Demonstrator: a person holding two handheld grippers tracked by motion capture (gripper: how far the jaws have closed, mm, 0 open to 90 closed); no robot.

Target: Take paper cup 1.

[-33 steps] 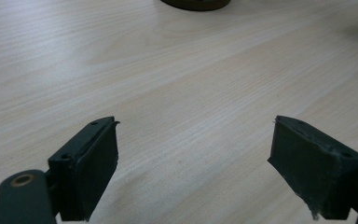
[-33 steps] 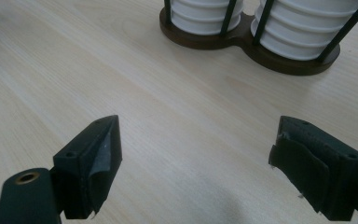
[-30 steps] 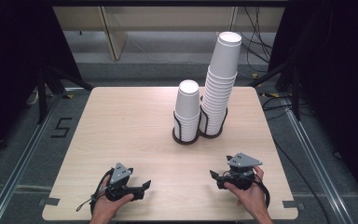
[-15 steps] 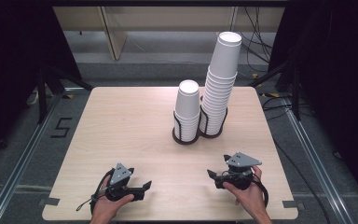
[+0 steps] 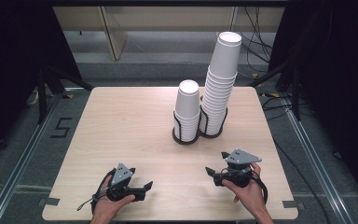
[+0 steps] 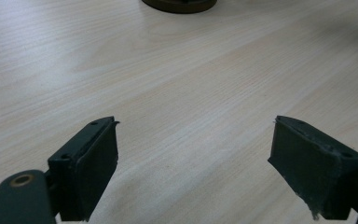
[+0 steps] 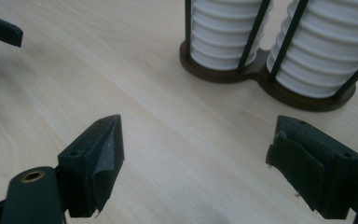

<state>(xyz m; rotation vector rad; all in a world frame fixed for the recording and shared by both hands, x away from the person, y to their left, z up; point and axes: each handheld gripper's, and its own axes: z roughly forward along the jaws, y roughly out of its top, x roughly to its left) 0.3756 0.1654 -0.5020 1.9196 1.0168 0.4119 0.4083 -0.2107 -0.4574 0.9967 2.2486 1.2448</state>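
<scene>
- Table [image 5: 121,121]: pale wood, both hands low at its near edge.
- Cup holder [image 5: 200,133]: stood past the middle, toward the far right corner; two upright stacks of white cups [image 5: 221,79], the right one taller.
- Right gripper [image 5: 213,171]: the nearer one, holder lying ahead and slightly left of it; jaws apart, holding nothing.
- Left gripper [image 5: 147,186]: farther off, holder ahead and to its right; jaws apart over bare wood.
</scene>
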